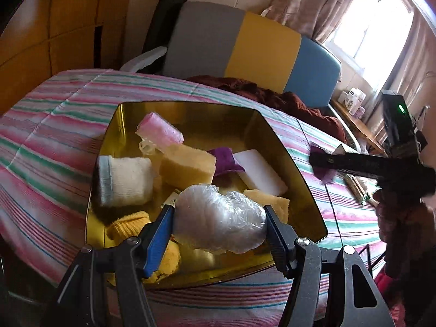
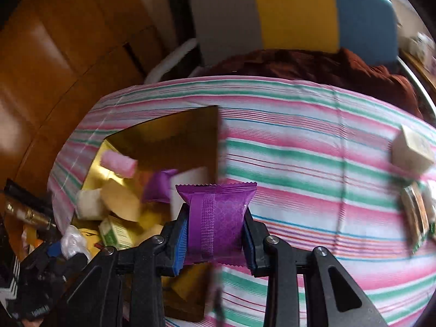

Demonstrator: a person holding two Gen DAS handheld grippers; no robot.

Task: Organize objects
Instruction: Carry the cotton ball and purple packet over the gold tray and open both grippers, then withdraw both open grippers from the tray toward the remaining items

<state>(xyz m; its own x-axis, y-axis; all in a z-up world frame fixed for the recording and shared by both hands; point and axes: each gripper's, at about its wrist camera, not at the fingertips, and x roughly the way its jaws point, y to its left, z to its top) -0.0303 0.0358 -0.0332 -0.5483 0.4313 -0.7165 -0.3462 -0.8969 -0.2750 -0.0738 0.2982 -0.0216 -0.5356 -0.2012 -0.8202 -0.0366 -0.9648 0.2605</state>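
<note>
A gold tin [image 1: 297, 174] sits on the striped bedspread and holds a pink roll [image 1: 160, 130], a white sock roll [image 1: 125, 181], a yellow sponge [image 1: 188, 164], a purple packet [image 1: 223, 160], a white block [image 1: 259, 171] and yellow cloth [image 1: 128, 226]. My left gripper [image 1: 219, 218] is shut on a clear plastic bundle [image 1: 220, 218] just above the tin. My right gripper [image 2: 216, 226] is shut on a purple snack packet [image 2: 218, 218], held over the tin's right edge [image 2: 215, 141]. In the left wrist view the right gripper [image 1: 324, 169] shows at right, blurred.
A small cream box [image 2: 411, 150] and a wrapped packet [image 2: 414, 215] lie on the bedspread at right. A brown blanket [image 1: 286, 100] and a grey, yellow and blue headboard [image 1: 261, 51] stand behind. A desk with boxes [image 1: 354, 100] is by the window.
</note>
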